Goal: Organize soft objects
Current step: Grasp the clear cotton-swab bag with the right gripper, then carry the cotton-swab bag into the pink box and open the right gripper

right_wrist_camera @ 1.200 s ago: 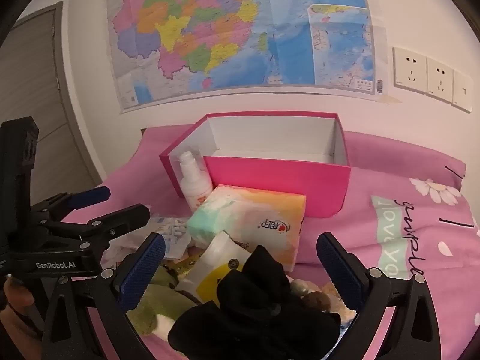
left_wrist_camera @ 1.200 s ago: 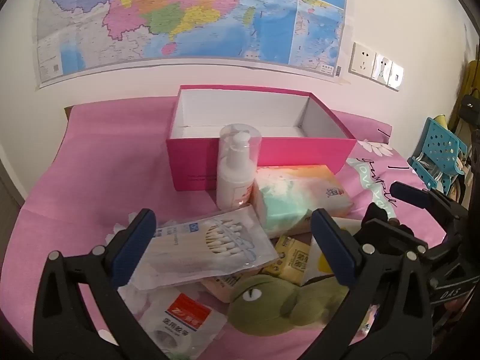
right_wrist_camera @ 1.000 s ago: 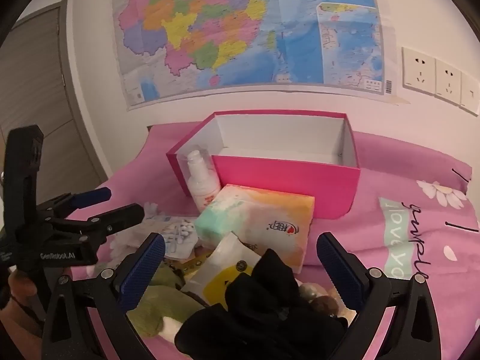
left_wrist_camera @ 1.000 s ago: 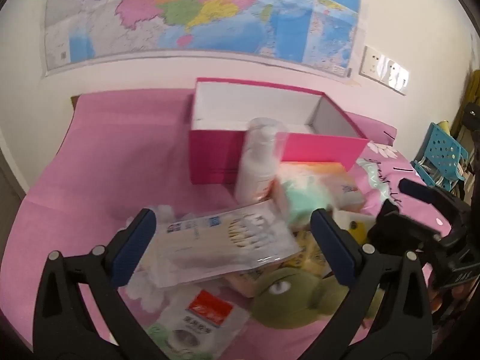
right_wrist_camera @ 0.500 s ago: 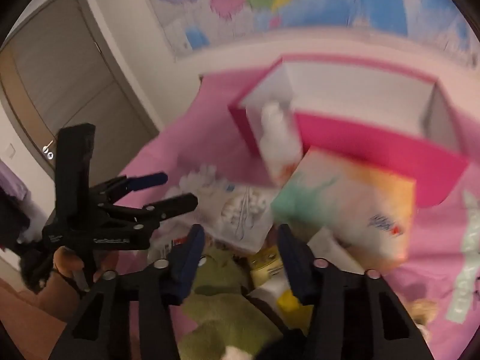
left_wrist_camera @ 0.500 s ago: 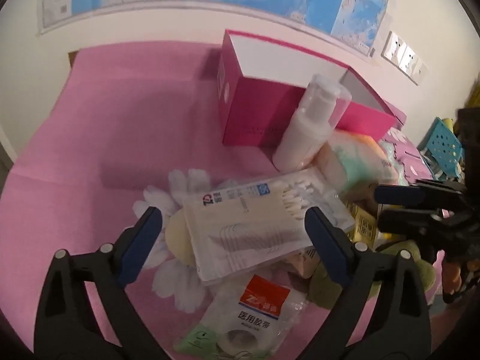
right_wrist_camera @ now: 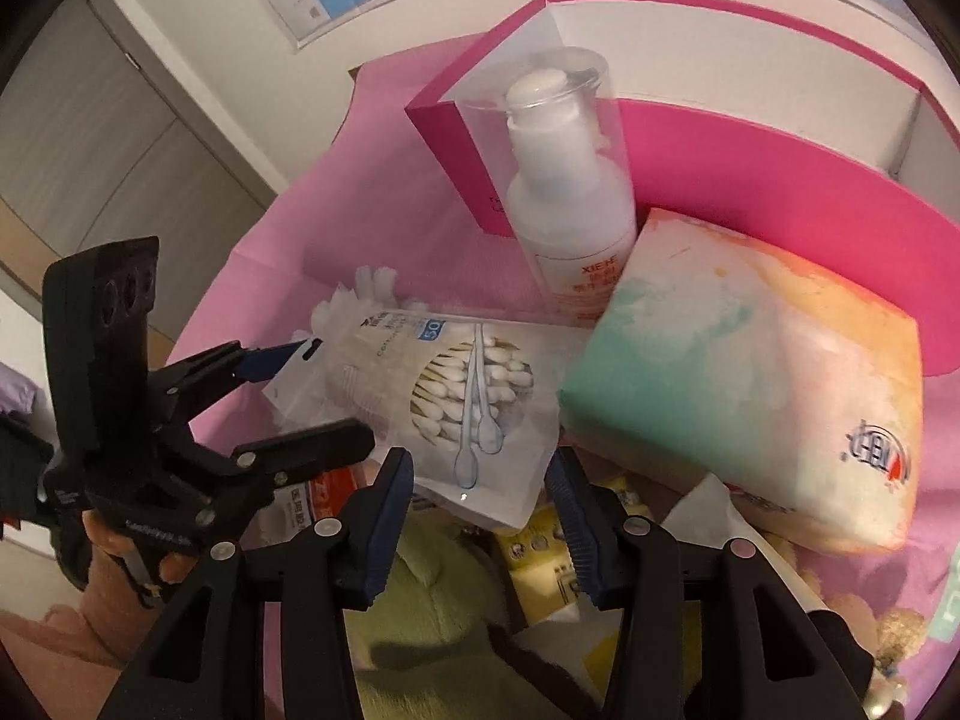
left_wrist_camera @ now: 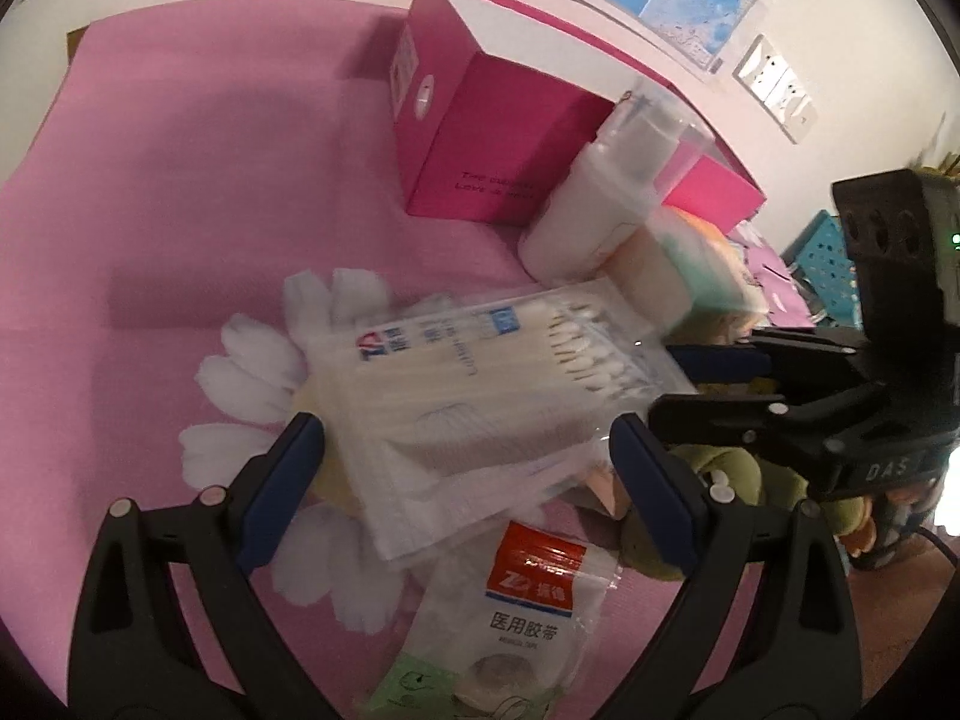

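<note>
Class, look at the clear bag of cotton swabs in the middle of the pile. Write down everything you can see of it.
The cotton swab bag is a flat, clear plastic pouch with blue print and a hang hole at one end. Wooden-stick swabs with white tips lie bundled inside. It rests tilted on top of the pile, overlapping the medical tape packet and lying close in front of the white pump bottle. The left gripper hovers over it with jaws open; whether they touch it cannot be told.

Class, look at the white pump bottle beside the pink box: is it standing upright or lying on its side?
Upright. The pump bottle stands on its base against the pink box, clear cap uppermost, with the tissue pack beside it.
</note>
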### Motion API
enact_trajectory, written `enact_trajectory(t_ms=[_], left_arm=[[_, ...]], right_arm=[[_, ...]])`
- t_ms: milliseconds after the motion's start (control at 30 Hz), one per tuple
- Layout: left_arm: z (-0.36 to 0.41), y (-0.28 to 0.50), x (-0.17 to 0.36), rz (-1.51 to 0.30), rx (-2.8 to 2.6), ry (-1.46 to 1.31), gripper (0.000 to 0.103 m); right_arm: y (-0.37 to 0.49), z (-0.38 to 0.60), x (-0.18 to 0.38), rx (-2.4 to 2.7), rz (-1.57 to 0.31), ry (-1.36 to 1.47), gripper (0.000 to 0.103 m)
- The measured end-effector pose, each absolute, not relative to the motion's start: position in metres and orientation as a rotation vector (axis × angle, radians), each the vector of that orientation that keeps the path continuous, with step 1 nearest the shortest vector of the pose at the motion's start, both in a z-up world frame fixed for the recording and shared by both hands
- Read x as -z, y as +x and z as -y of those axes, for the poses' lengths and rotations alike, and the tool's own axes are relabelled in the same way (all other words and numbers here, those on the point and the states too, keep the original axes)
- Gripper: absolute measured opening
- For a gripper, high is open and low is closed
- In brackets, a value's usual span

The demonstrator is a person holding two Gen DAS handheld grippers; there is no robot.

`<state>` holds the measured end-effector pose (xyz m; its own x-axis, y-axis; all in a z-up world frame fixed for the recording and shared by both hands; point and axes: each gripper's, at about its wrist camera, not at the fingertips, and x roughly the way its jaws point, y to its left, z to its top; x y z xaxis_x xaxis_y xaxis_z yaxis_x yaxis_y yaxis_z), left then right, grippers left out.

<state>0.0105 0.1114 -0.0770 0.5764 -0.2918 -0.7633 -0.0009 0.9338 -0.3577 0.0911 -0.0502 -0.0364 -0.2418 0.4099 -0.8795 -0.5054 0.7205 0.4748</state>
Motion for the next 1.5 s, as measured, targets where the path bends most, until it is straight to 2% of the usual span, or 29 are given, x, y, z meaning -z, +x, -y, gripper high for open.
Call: enact_trajectory(t_ms=[67, 133, 233, 333, 500, 800, 1067, 1233, 1500], left_arm=[[-0.112, 0.012, 0.077, -0.944, 0.192, -0.350, 0.092], [-0.115, 0.012, 0.077, -0.943, 0.184, -0.353, 0.080], [-0.122, 0.011, 0.076, -0.946, 0.168, -0.362, 0.065], [-0.127, 0.006, 0.075, -0.945, 0.170, -0.380, 0.057], [-0.127, -0.005, 0.061, -0.897, 0.179, -0.391, 0.057], [-0.112, -0.015, -0.007, -0.721, 0.228, -0.322, 0.057], [-0.095, 0.021, -0.066, -0.602, 0.259, -0.208, 0.057], [-0.089, 0.061, -0.076, -0.609, 0.249, -0.169, 0.057], [-0.088, 0.117, -0.051, -0.703, 0.226, -0.169, 0.057]], right_arm=[[0.092, 0.050, 0.040, -0.876, -1.599, -0.054, 0.048], [0.093, 0.051, 0.041, -0.870, -1.592, -0.044, 0.044], [0.096, 0.055, 0.043, -0.853, -1.569, -0.028, 0.025], [0.095, 0.062, 0.040, -0.843, -1.546, -0.019, 0.019], [0.091, 0.070, 0.026, -0.870, -1.479, -0.037, 0.016], [0.099, 0.092, -0.033, -0.922, -1.288, -0.039, 0.016], [0.125, 0.106, -0.084, -0.906, -1.140, -0.028, 0.016], [0.157, 0.100, -0.076, -0.867, -1.127, -0.015, 0.016], [0.203, 0.099, -0.043, -0.794, -1.163, -0.001, 0.016]])
